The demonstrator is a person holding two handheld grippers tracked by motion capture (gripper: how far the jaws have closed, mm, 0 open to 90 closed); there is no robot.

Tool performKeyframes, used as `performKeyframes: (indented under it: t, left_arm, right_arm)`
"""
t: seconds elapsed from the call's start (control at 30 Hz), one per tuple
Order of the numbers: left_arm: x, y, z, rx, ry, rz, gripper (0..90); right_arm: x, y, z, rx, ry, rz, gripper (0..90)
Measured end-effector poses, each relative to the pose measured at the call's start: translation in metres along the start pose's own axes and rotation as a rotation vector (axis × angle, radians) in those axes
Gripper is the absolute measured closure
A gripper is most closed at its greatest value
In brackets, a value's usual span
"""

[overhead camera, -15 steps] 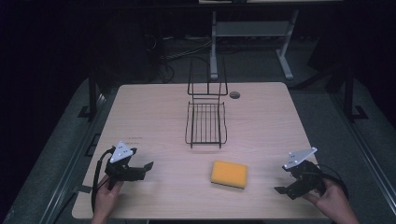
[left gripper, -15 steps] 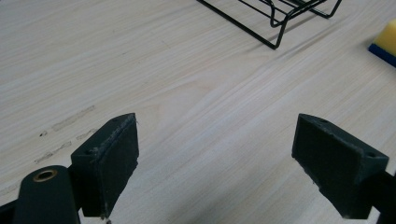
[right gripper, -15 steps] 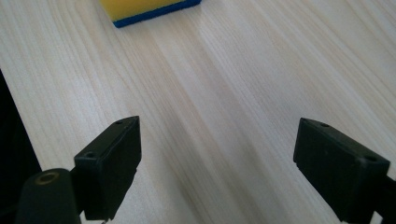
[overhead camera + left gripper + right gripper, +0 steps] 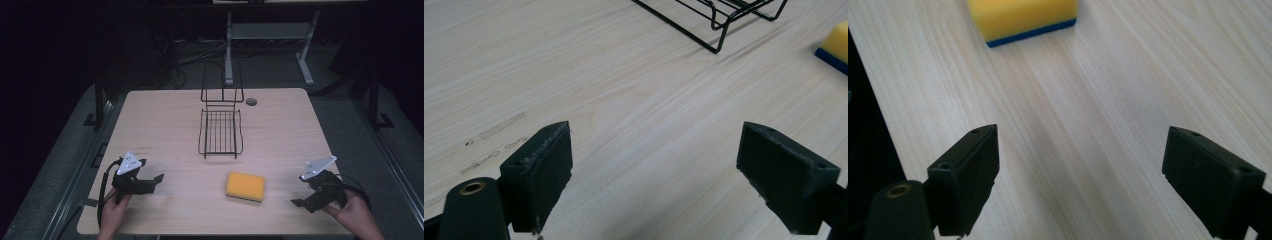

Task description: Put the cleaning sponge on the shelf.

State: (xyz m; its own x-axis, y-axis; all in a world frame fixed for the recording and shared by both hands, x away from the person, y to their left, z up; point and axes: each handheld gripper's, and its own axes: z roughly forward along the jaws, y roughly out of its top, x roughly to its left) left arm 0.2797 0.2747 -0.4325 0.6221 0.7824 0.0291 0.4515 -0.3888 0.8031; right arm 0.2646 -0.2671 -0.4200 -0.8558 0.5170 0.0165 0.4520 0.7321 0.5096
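Sponge [image 4: 245,186] lies ahead of the right gripper [image 4: 306,198] — nearer it than the left gripper [image 4: 152,181] — long axis crosswise to the fingers; both grippers' jaws apart, empty.

A black wire rack [image 4: 220,131] stands mid-table [image 4: 160,120]; a round grommet [image 4: 251,101] sits just beside its far end.

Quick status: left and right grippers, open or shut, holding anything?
Left gripper: open, empty, over bare table.
Right gripper: open, empty, facing the sponge.
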Motion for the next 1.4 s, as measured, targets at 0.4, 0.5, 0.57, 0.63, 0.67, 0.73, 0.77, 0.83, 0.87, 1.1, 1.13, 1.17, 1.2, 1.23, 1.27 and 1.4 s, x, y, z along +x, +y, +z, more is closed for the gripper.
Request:
performKeyframes:
  t: [0.4,0.5,0.57,0.63,0.67,0.73,0.77,0.83,0.87,1.1,1.13,1.17,1.2,1.23,1.27,1.4]
  left_arm:
    - [0.001,0.0,0.001,0.001,-0.004,0.004,14.2]
    - [0.001,0.0,0.0,0.001,-0.005,0.004,14.2]
    - [0.001,0.0,0.0,0.001,-0.004,0.004,14.2]
    - [0.001,0.0,0.0,-0.001,-0.004,0.001,14.2]
    - [0.001,0.0,0.0,0.0,-0.004,0.002,14.2]
    - [0.001,0.0,0.0,0.002,-0.004,0.006,14.2]
    - [0.001,0.0,0.0,0.001,-0.004,0.004,14.2]
    - [0.001,0.0,0.0,0.0,-0.005,0.002,14.2]
    - [0.001,0.0,0.0,0.0,-0.005,0.004,14.2]
    - [0.002,0.0,0.0,-0.005,-0.004,0.002,14.2]
    - [0.002,0.0,0.0,-0.005,-0.004,0.002,14.2]
    - [0.002,0.0,0.0,-0.005,-0.005,0.002,14.2]
    - [0.002,0.0,0.0,-0.005,-0.005,0.002,14.2]
    - [0.002,0.0,0.0,-0.004,-0.004,0.002,14.2]
    - [0.002,0.0,0.0,-0.004,-0.004,0.002,14.2]
    - [0.002,0.0,-0.001,-0.005,-0.005,0.001,14.2]
  right_arm:
    - [0.002,0.025,0.005,0.024,0.036,-0.053,14.9]
    - [0.004,0.031,0.007,0.023,0.045,-0.06,14.8]
    - [0.005,0.033,0.008,0.028,0.056,-0.062,14.8]
    - [0.006,0.036,0.01,0.03,0.057,-0.072,14.8]
    - [0.006,0.037,0.01,0.034,0.06,-0.074,14.8]
    - [0.007,0.04,0.012,0.034,0.063,-0.084,14.8]
    - [0.007,0.041,0.012,0.035,0.067,-0.083,14.8]
    - [0.007,0.044,0.013,0.039,0.068,-0.09,14.8]
    - [0.007,0.045,0.014,0.038,0.067,-0.094,14.8]
    - [0.009,0.055,0.016,0.041,0.077,-0.113,14.8]
    - [0.009,0.055,0.016,0.041,0.077,-0.113,14.8]
    - [0.01,0.057,0.018,0.041,0.076,-0.114,14.8]
    - [0.01,0.057,0.018,0.041,0.076,-0.114,14.8]
    - [0.01,0.059,0.021,0.047,0.08,-0.117,14.8]
    - [0.01,0.059,0.021,0.047,0.08,-0.117,14.8]
    - [0.011,0.064,0.024,0.048,0.085,-0.126,14.8]
